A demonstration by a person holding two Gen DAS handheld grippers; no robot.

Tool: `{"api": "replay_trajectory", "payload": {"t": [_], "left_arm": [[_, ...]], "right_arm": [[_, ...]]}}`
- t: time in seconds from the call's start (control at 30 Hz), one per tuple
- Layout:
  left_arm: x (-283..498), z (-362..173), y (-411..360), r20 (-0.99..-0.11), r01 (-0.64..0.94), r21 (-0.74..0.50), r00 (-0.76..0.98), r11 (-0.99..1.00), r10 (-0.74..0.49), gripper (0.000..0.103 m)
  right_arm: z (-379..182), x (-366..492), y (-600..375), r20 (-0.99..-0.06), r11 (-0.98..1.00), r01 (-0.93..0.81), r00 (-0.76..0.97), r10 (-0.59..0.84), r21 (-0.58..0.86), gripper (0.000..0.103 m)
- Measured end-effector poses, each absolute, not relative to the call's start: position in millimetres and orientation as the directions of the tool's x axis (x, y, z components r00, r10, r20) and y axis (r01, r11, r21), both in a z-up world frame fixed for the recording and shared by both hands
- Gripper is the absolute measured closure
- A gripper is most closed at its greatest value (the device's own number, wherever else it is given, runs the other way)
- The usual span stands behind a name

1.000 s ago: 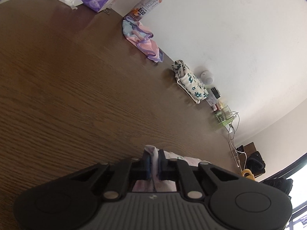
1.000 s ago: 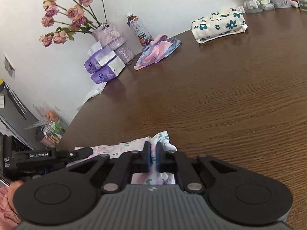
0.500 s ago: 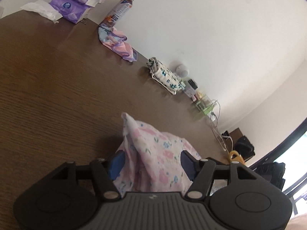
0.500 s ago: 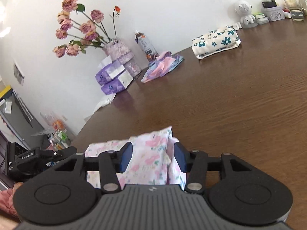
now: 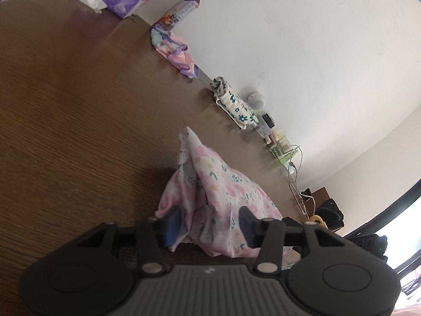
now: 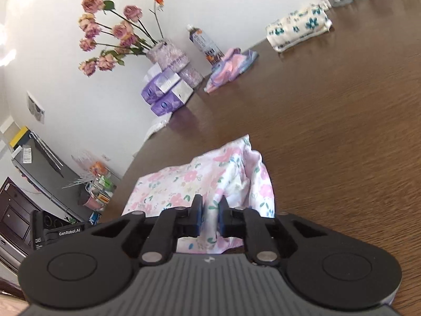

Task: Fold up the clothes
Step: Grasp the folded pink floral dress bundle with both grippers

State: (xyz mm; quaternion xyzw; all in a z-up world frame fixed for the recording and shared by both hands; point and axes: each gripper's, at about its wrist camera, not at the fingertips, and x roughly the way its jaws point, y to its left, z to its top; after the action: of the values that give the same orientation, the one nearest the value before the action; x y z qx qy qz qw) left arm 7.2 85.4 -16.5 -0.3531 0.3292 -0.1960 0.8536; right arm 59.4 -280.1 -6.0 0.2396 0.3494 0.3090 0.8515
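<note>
A pink floral garment [image 5: 218,192] lies bunched on the brown wooden table [image 5: 79,131], with one corner sticking up. My left gripper [image 5: 209,222] is open, its blue pads on either side of the cloth's near edge. In the right wrist view the same garment [image 6: 200,176] lies flatter. My right gripper [image 6: 210,217] has its jaws nearly closed, a narrow gap left, with cloth showing between the pads.
Along the wall stand a folded white floral garment [image 6: 297,30], a crumpled pink-and-blue cloth [image 6: 231,67], a drink bottle [image 6: 204,43], purple tissue packs [image 6: 165,92] and a vase of roses [image 6: 168,58]. The table edge [image 6: 131,163] is at my left.
Both grippers opened and let go of the pink garment, which dropped onto the table. The right gripper's jaws have since narrowed again around the cloth. Both views have pulled back.
</note>
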Motion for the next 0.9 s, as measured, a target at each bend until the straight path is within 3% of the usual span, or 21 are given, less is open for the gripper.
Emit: {"api": "replay_trajectory", "payload": {"t": [0.07, 0.13, 0.23, 0.3, 0.33, 0.37, 0.4, 0.43, 0.47, 0.5, 0.57, 0.6, 0.7, 0.9], "left_arm": [[7, -14, 84, -0.409, 0.123, -0.732, 0.708, 0.671, -0.576, 0.047], [10, -17, 80, -0.432, 0.106, -0.724, 0.7, 0.681, -0.569, 0.048], [13, -21, 77, -0.459, 0.079, -0.723, 0.687, 0.687, -0.563, 0.075], [14, -24, 78, -0.46, 0.066, -0.737, 0.68, 0.673, -0.571, 0.079], [14, -23, 78, -0.459, 0.073, -0.732, 0.682, 0.677, -0.57, 0.077], [12, -18, 79, -0.459, 0.077, -0.722, 0.69, 0.687, -0.56, 0.065], [11, -14, 81, -0.458, 0.081, -0.711, 0.7, 0.698, -0.548, 0.043], [9, -7, 83, -0.449, 0.087, -0.697, 0.722, 0.712, -0.527, 0.034], [6, -1, 85, -0.436, 0.093, -0.681, 0.745, 0.726, -0.504, 0.022], [6, 6, 86, -0.428, 0.096, -0.662, 0.766, 0.743, -0.48, 0.018], [12, 12, 86, -0.453, 0.071, -0.631, 0.775, 0.772, -0.441, 0.015], [17, 11, 83, -0.478, 0.047, -0.619, 0.769, 0.784, -0.424, 0.014], [31, 3, 73, -0.525, 0.02, -0.601, 0.744, 0.799, -0.414, 0.015], [37, -3, 64, -0.507, 0.058, -0.622, 0.73, 0.781, -0.458, 0.019]], "right_arm": [[-2, 57, -285, -0.449, 0.719, -0.366, 0.592, 0.67, 0.591, 0.059], [-5, 60, -284, -0.472, 0.737, -0.351, 0.592, 0.653, 0.578, 0.059], [-14, 71, -279, -0.504, 0.735, -0.321, 0.563, 0.655, 0.597, 0.057], [-18, 73, -275, -0.509, 0.726, -0.319, 0.545, 0.666, 0.609, 0.059], [-20, 73, -274, -0.507, 0.718, -0.322, 0.536, 0.675, 0.617, 0.064], [-21, 74, -273, -0.504, 0.71, -0.325, 0.526, 0.685, 0.625, 0.077], [-21, 74, -272, -0.502, 0.706, -0.328, 0.522, 0.689, 0.628, 0.077], [-19, 72, -272, -0.499, 0.709, -0.334, 0.528, 0.687, 0.621, 0.076], [-17, 72, -274, -0.496, 0.713, -0.335, 0.538, 0.681, 0.615, 0.072], [-15, 74, -275, -0.495, 0.718, -0.331, 0.549, 0.674, 0.612, 0.055], [-11, 77, -278, -0.491, 0.728, -0.324, 0.569, 0.66, 0.604, 0.03], [-9, 78, -280, -0.489, 0.733, -0.32, 0.579, 0.652, 0.6, 0.027], [-7, 85, -282, -0.489, 0.741, -0.302, 0.594, 0.639, 0.601, 0.026], [-16, 94, -267, -0.51, 0.73, -0.306, 0.552, 0.659, 0.611, 0.027]]}}
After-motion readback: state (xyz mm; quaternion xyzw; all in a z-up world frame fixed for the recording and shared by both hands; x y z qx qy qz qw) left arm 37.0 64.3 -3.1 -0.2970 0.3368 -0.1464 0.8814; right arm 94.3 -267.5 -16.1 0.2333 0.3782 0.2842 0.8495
